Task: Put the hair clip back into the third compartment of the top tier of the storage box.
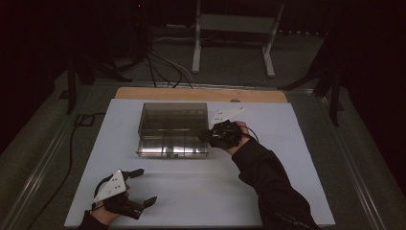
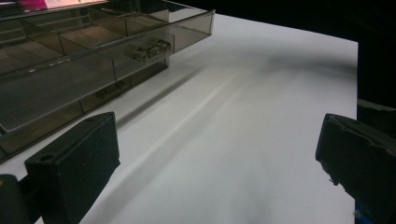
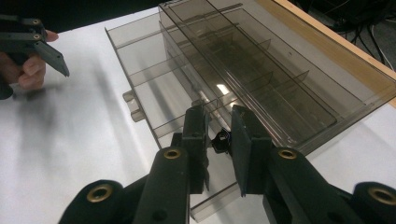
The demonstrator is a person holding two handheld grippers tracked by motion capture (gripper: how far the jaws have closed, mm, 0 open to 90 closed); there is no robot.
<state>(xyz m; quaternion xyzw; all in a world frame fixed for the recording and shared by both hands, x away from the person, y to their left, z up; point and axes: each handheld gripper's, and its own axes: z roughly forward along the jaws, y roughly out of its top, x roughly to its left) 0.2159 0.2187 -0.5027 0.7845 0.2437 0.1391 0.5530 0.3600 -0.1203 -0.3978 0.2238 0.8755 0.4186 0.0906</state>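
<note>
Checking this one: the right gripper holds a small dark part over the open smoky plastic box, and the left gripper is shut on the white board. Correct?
Not quite: the left gripper is open, its jaws wide apart over the white board, as the left gripper view shows. The rest holds.

Left tongs wide apart, low and near; right tongs drawn close together, reached forward.

Left tongs (image 1: 143, 187): hand at near left, jaws spread, nothing between them. Right tongs (image 1: 205, 135): forearm extended from lower right, sleeve dark, jaws narrowed to a small gap around a small dark item (image 3: 221, 141).
</note>
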